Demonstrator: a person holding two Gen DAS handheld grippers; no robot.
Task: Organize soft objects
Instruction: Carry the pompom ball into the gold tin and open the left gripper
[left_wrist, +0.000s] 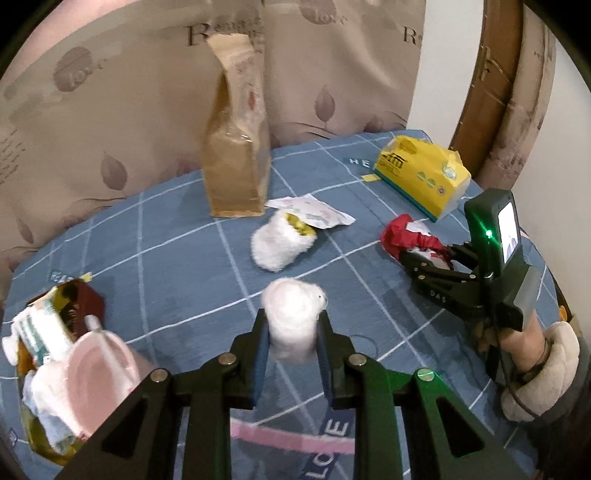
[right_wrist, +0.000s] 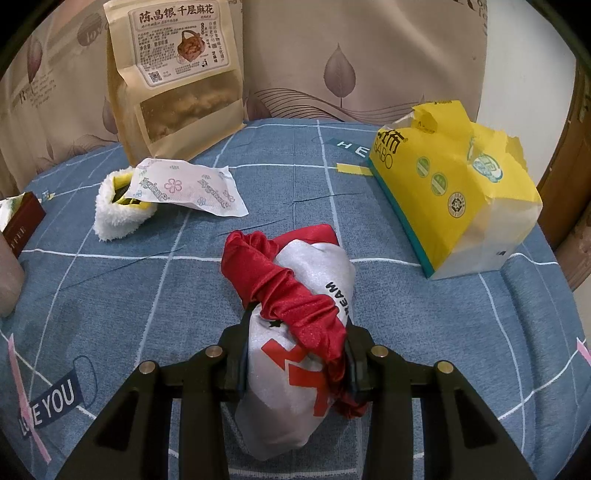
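Soft goods are what both tongs carry at this moment. In the left wrist view the left gripper (left_wrist: 291, 343), at 6 o'clock, pinches a small white fluffy bundle (left_wrist: 293, 321) between its blue pads, the tuft bulging above the fingertips and apparently lifted clear of the blue checked bedsheet (left_wrist: 177, 280). It looks feather-light and squashy, so a mid-body pinch like this one should hold, though loose fibres could slip if the squeeze eases. In the right wrist view the right gripper (right_wrist: 295, 354) is pressed onto a silvery-white pouch wrapped with a red satin scrunchie (right_wrist: 295, 291), low at 6 o'clock and lying on the sheet; satin is slick, so the hold is better taken across the pouch's thick middle than on the red band alone. Seen from the left camera, that same right gripper sits at 3 o'clock, angled steeply down, with a hand in a fleecy cuff (left_wrist: 539, 354) behind it. At 8 o'clock a gold box (left_wrist: 55, 354) crammed with small soft items and a pink piece looks like the likely collecting place, judging by its contents. Farther out, near the centre, lies a white fluffy sock (left_wrist: 277, 243) with something yellow in its mouth, touching a flowered sachet (left_wrist: 314, 212). Beyond, at 12 o'clock, a brown paper snack bag (left_wrist: 236, 147) stands upright against the curtain, and at 2 o'clock rests a yellow tissue pack (left_wrist: 421, 177), torn open.
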